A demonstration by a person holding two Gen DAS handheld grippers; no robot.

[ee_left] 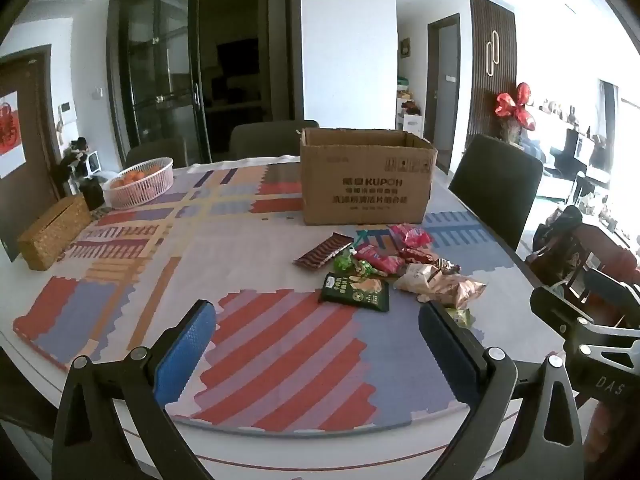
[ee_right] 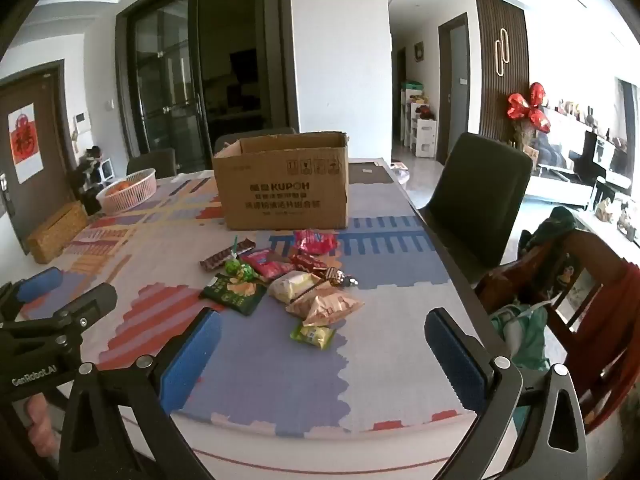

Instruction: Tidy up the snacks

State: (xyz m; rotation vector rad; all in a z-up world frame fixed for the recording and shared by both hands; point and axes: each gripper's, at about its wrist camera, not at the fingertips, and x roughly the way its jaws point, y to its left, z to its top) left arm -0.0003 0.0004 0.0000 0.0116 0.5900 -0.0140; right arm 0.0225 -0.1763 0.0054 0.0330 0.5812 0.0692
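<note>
Snack pile (ee_right: pixel 280 284) before cardboard box (ee_right: pixel 282 184)

This is a lived-in home, seen across a dining table (ee_left: pixel 520 332) covered by a patterned cloth of red, blue and orange blocks, with dark upholstered dining chairs (ee_right: pixel 480 208) drawn up at its far and right sides. At the far left stand a pink lattice basket of oranges (ee_left: pixel 140 182), a woven straw tissue box (ee_left: pixel 54 236) and a brown entrance door bearing a red paper festival decoration (ee_right: pixel 25 142). Behind the table are dark-framed glass sliding doors (ee_left: pixel 168 76); to the right, a hallway with white storage shelves (ee_right: pixel 420 128), red foil heart balloons (ee_right: pixel 528 110) and a bright living area.
</note>
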